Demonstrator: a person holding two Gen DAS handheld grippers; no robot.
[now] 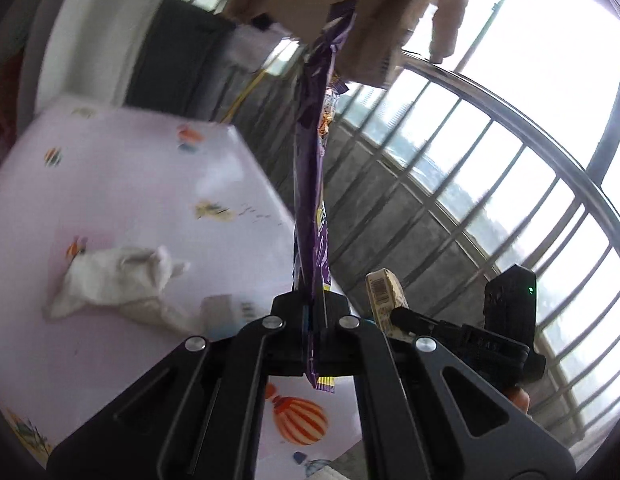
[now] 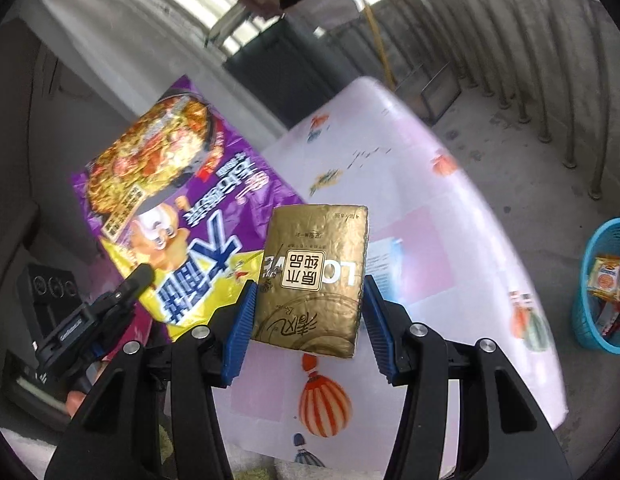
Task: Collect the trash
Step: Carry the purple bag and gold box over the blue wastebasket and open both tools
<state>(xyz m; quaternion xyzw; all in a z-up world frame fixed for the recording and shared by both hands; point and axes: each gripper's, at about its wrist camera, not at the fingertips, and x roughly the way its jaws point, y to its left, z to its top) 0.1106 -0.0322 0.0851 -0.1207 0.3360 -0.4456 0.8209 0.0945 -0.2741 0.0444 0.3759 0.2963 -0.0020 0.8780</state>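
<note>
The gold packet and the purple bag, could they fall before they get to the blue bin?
Maybe. The right gripper holds the gold packet only near its lower edges, so it could tip out. The left gripper pinches the purple bag by one thin end; the rest may flop or slip. The blue bin stands on the floor beside the table, so a drop might miss. The crumpled tissue lies uncollected.

Purple noodle wrapper (image 2: 166, 216) & gold tissue pack (image 2: 310, 280) held up off table; crumpled white tissue (image 1: 118, 284) lying on it.
</note>
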